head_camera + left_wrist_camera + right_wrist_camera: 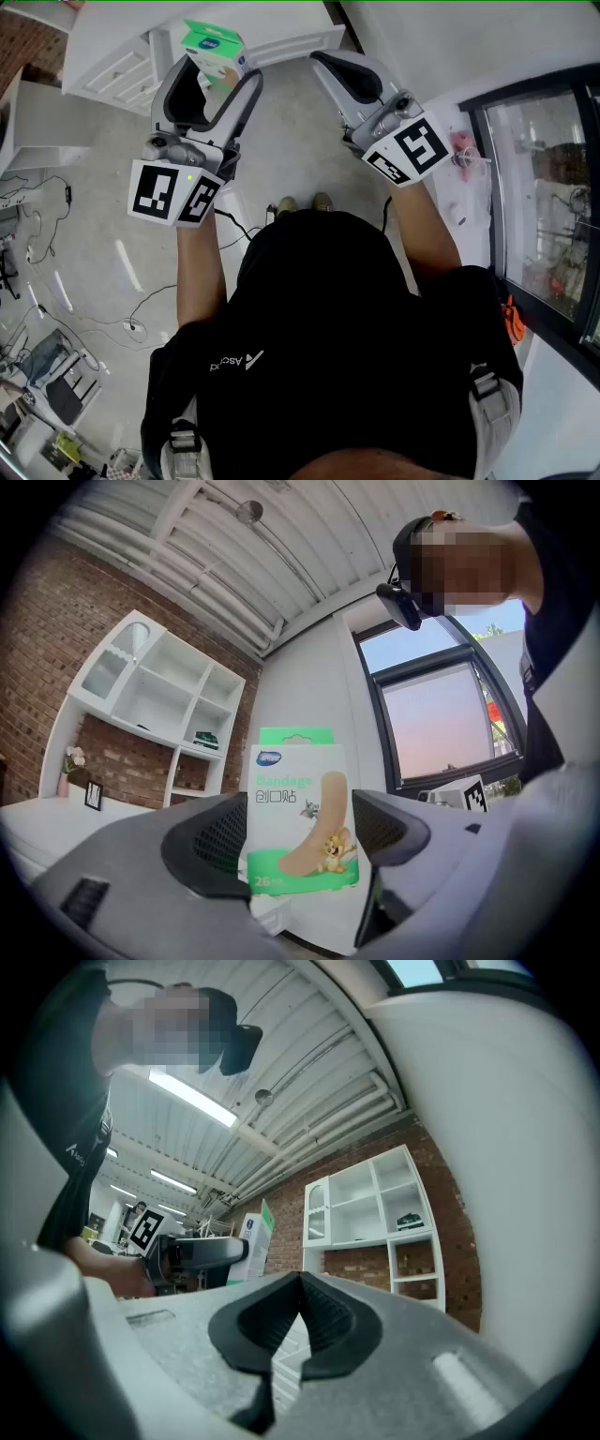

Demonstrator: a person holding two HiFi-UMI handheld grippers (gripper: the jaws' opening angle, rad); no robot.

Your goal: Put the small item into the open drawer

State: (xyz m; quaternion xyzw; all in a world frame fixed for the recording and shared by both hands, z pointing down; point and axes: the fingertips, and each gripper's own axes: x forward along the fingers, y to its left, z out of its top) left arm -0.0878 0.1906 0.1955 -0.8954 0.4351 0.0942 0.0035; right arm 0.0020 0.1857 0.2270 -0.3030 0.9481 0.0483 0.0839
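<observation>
A small white and green bandage box [214,45] is held up in the air between the jaws of my left gripper [221,67], whose pads press on its sides. In the left gripper view the box [300,799] stands upright and fills the gap of the left gripper [300,846]. My right gripper [326,64] is raised beside it, shut with nothing in it; in its own view the right gripper [300,1321] has its pads touching. A white cabinet with panelled fronts [122,64] stands below the grippers; I cannot make out an open drawer.
A white shelf unit [150,700] stands against a brick wall. A dark-framed window [544,187] runs along the right, with a pink thing [463,148] on its white sill. Cables [141,319] lie on the grey floor at the left.
</observation>
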